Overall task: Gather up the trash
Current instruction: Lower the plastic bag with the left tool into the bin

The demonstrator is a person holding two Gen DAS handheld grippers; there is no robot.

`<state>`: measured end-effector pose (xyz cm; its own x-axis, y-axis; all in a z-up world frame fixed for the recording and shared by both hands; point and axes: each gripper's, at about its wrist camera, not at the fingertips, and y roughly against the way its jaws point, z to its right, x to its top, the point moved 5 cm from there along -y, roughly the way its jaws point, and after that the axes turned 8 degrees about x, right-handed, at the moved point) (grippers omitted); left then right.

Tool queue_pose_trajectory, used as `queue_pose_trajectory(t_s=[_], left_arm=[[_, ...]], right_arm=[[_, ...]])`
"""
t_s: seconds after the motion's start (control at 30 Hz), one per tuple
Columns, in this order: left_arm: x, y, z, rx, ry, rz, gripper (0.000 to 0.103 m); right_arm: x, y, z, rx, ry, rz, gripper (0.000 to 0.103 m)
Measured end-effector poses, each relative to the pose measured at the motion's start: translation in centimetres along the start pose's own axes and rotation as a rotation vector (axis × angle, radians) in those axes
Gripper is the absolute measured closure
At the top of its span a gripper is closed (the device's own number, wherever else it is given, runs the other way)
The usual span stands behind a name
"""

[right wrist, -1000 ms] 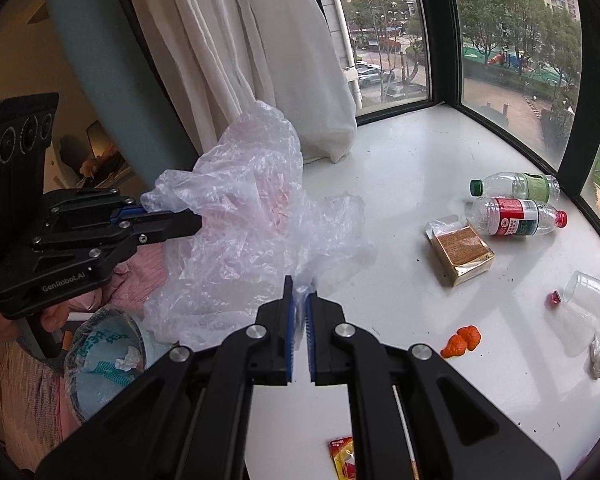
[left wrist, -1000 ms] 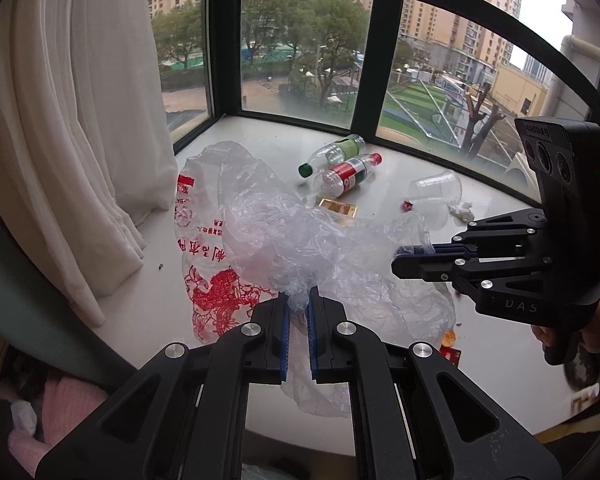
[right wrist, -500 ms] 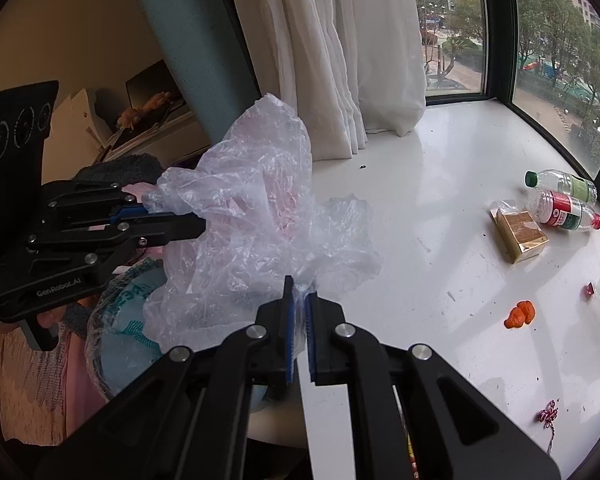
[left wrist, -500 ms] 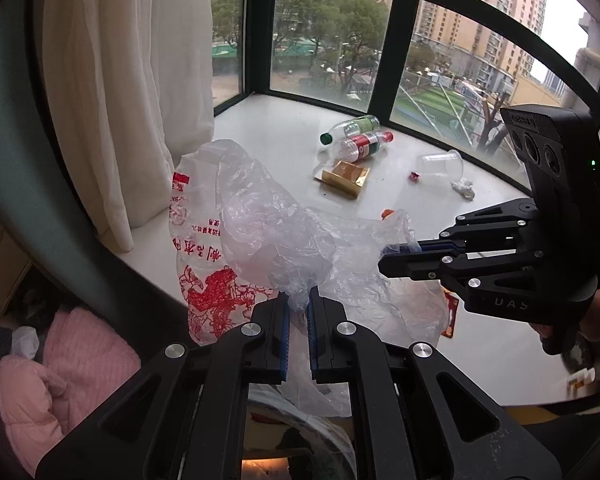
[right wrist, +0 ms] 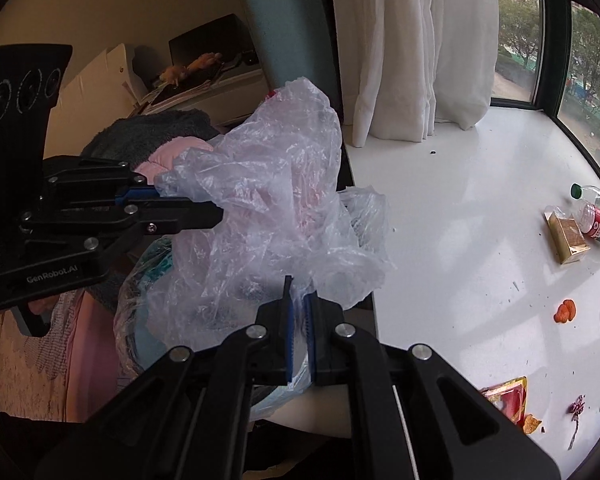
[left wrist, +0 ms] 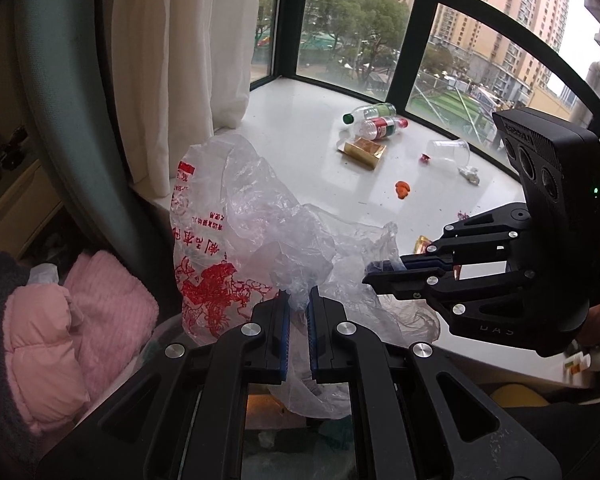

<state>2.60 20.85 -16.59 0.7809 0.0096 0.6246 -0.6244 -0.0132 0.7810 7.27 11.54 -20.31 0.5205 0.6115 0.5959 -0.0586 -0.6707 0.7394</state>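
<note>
A crumpled clear plastic bag with red print [left wrist: 236, 248] hangs between both grippers, off the left edge of the white windowsill [left wrist: 300, 128]. My left gripper [left wrist: 298, 300] is shut on one part of the bag. My right gripper [right wrist: 298, 296] is shut on another part of the bag [right wrist: 260, 208]. The right gripper also shows in the left wrist view [left wrist: 384, 270], and the left gripper in the right wrist view [right wrist: 204, 210]. Below the bag is a lined trash bin [right wrist: 148, 280], mostly hidden.
On the sill lie two plastic bottles [left wrist: 376, 120], a gold box [left wrist: 362, 150], a clear cup [left wrist: 448, 152], orange peel [left wrist: 402, 189], a crumpled tissue [left wrist: 470, 174] and a red wrapper [right wrist: 504, 400]. White curtains [left wrist: 180, 60] hang left. Pink clothing [left wrist: 80, 320] lies below.
Both grippers have carried the bag back and leftward off the sill, past its edge and over the bin. The bottles and box now look farther away.
</note>
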Motion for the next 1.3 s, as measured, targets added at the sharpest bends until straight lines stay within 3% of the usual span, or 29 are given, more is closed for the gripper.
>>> queue_pose_trajectory(t_s=[0.3,0.83,1.3], left_arm=[[-4.7,1.8,-3.4,0.015,0.032,-0.036,0.097],[-12.9,0.1,-5.0,0.010,0.097,-0.158,0.097],[-15.6,-4.4,-4.8,0.020,0.121,-0.250,0.097]], right_arm=[[-1.0,-3.5,-3.7,0.029,0.019,-0.052,0.096],[-5.6,-9.3,-6.0,0.062,0.058,-0.218,0.096],[-7.6,-12.5,-5.5,0.055,0.099,-0.277,0.096]])
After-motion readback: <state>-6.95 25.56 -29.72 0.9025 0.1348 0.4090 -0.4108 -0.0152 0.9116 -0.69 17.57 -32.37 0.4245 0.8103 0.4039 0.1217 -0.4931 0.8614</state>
